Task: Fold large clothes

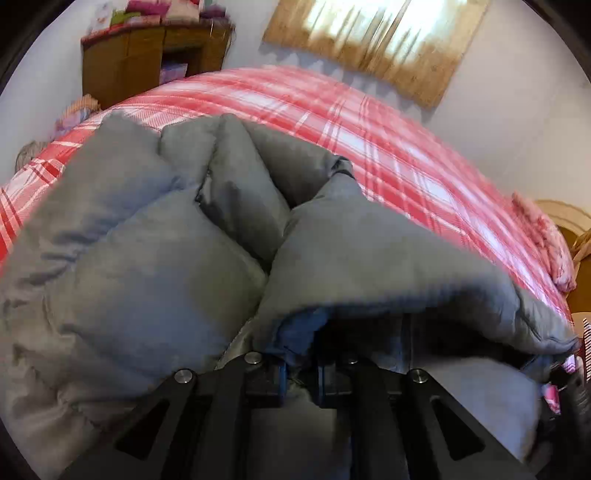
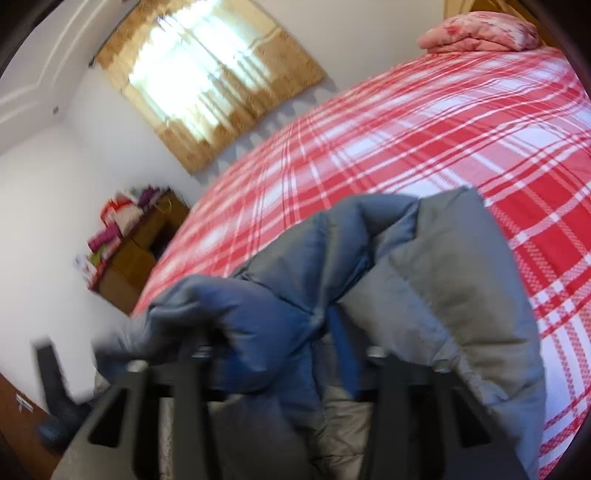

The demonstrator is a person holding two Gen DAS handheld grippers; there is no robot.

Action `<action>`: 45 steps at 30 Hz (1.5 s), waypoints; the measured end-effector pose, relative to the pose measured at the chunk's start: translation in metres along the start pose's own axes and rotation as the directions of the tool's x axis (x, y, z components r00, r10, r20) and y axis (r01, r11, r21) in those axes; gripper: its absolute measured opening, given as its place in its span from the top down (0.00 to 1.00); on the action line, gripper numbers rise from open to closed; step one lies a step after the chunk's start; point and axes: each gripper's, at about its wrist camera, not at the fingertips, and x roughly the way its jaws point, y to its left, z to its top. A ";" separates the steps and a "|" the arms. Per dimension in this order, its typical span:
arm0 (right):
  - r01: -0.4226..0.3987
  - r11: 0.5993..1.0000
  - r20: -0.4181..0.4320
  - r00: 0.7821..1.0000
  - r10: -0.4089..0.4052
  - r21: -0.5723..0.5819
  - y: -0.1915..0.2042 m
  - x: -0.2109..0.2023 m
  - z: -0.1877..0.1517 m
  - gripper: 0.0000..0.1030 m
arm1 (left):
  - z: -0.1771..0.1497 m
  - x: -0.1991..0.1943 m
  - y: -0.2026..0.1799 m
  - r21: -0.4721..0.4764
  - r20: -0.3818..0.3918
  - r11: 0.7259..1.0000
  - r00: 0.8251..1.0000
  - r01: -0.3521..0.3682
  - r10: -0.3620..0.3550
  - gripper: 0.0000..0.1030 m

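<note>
One grey padded jacket [image 1: 155, 258] lies bunched on one bed [image 1: 388, 155] spread with a red-and-white plaid cover. Two grippers work it. The left gripper [image 1: 301, 373] has its jaws pressed together, pinching a fold of the jacket's blue lining. The right gripper [image 2: 288, 369] has its jaws spread, with jacket fabric lying between them. One folded pink quilt [image 2: 480, 31] rests at the bed's far end. One wooden cabinet [image 1: 147, 59] carries stacked cloth on top.

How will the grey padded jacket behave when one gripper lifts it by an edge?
The grey padded jacket will probably sag and bend at its stitched seams, since it already slumps in soft folds. Its puffy sections suggest it is light for its bulk. The smooth fabric may slide on the plaid bed cover.
</note>
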 end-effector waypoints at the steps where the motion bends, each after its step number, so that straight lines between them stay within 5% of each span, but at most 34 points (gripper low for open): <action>1: -0.003 1.000 -0.005 1.000 0.003 0.008 0.000 -0.001 0.001 0.40 | -0.001 -0.001 -0.002 0.004 0.010 1.000 1.000 -0.006 0.006 0.89; 5: 0.019 0.999 -0.032 0.999 -0.018 0.046 0.000 -0.019 0.005 0.39 | -0.003 -0.003 0.003 -0.023 0.014 1.000 1.000 0.016 -0.016 0.89; 12: 0.098 0.994 0.105 0.990 -0.092 -0.048 0.048 -0.070 0.030 0.41 | -0.002 -0.002 0.003 -0.027 0.021 0.999 1.000 0.023 -0.022 0.89; 17: 0.103 0.986 -0.023 0.994 -0.107 -0.133 0.073 -0.017 0.035 0.41 | -0.001 -0.003 0.004 -0.027 0.018 0.999 1.000 0.026 -0.025 0.89; 20: 0.213 0.949 -0.201 0.944 -0.261 -0.231 0.054 0.043 -0.005 0.41 | 0.002 -0.005 0.005 -0.019 -0.013 0.999 0.999 0.039 -0.039 0.89; 22: 0.159 0.952 -0.163 0.965 -0.206 -0.263 0.045 0.041 -0.018 0.41 | 0.003 -0.020 0.006 0.031 -0.061 0.999 0.998 0.035 -0.033 0.89; 26: 0.162 0.955 -0.161 0.965 -0.206 -0.248 0.044 0.037 -0.019 0.41 | -0.011 -0.071 0.002 0.173 -0.032 0.985 0.999 -0.014 0.019 0.88; 33: 0.181 0.943 -0.149 0.962 -0.229 -0.280 0.051 0.034 -0.023 0.39 | 0.024 -0.118 -0.031 0.244 0.078 0.967 0.992 0.079 -0.101 0.87; 37: 0.193 0.937 -0.145 0.959 -0.243 -0.292 0.048 0.040 -0.019 0.39 | 0.056 -0.081 -0.062 0.288 0.143 0.957 0.988 0.013 -0.057 0.87; 41: 0.188 0.939 -0.144 0.961 -0.237 -0.288 0.047 0.040 -0.020 0.39 | 0.040 -0.010 -0.050 0.302 0.027 0.945 0.992 -0.123 0.121 0.87; 45: 0.175 0.939 -0.148 0.963 -0.226 -0.295 0.048 0.040 -0.019 0.34 | 0.012 0.011 -0.028 0.276 0.026 0.957 0.996 -0.087 0.083 0.87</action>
